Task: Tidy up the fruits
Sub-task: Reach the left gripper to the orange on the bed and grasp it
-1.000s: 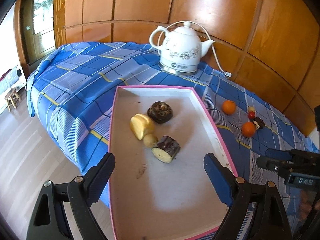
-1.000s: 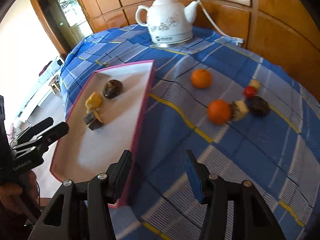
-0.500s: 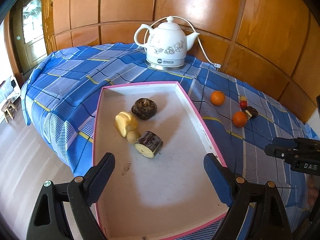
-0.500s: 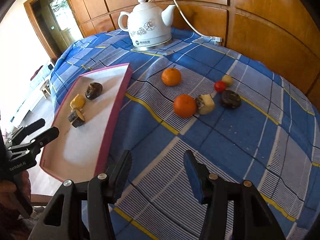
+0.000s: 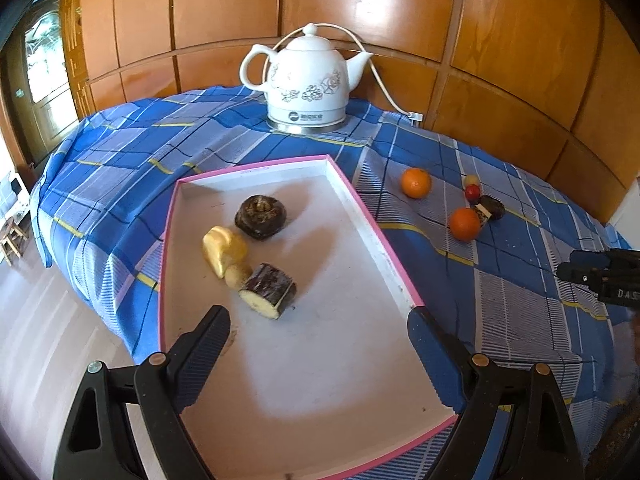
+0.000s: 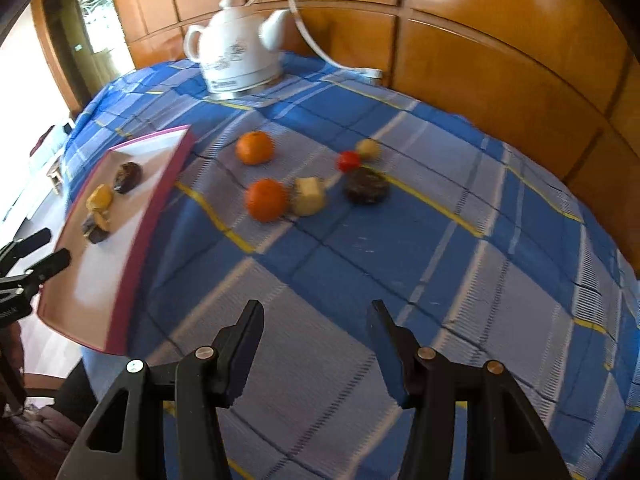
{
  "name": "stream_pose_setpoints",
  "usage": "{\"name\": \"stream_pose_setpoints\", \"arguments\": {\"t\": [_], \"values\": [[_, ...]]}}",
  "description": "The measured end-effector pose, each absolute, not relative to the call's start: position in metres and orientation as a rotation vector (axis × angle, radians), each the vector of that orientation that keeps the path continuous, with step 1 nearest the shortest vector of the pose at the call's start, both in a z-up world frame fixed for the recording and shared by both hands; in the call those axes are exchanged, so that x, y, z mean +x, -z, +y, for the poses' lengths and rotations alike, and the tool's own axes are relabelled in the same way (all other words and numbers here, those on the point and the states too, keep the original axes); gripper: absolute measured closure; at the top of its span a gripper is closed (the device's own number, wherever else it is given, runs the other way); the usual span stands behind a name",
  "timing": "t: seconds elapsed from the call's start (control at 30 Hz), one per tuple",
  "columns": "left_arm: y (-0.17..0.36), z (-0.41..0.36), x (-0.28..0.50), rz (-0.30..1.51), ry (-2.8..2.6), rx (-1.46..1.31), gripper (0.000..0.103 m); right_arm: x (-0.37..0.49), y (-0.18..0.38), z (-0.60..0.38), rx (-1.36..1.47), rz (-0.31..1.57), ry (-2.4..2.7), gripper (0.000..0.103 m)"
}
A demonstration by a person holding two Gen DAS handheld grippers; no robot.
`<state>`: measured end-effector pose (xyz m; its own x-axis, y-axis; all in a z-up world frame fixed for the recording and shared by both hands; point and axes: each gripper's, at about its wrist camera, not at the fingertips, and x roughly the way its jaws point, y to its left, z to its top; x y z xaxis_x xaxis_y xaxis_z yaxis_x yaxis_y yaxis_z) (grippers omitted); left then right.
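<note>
Blue checked tablecloth [image 6: 360, 248]: left hand-held gripper [image 5: 320, 344] gapes empty over tray [image 5: 372, 224]; right hand-held gripper [image 6: 316, 332] half-spread, empty

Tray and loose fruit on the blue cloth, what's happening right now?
A person holds a claw in each hand; both are open and empty. The left claw hovers over the pink-rimmed tray, which holds four pieces. The right claw hangs above the checked cloth, facing two oranges and four smaller pieces not yet in the tray.

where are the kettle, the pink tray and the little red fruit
white kettle [image 5: 306, 84], left wrist view, middle of its body
pink-rimmed tray [image 5: 384, 248], left wrist view, right rim
small red fruit [image 6: 349, 161], right wrist view, its centre
</note>
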<state>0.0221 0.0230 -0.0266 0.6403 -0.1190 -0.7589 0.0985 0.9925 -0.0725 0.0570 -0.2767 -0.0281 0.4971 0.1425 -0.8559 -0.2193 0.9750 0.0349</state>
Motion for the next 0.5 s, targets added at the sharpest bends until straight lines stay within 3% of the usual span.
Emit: {"name": "stream_pose_setpoints", "arguments": {"t": [0.3, 0.5], "values": [[0.017, -0.006, 0.045, 0.881, 0.203, 0.007, 0.013, 0.066, 0.048, -0.34, 0.022, 1.066, -0.107, 0.049], [0.015, -0.029, 0.076, 0.897, 0.253, 0.041, 0.023, 0.07, 0.053, -0.358, 0.108, 1.081, -0.077, 0.049]]}}
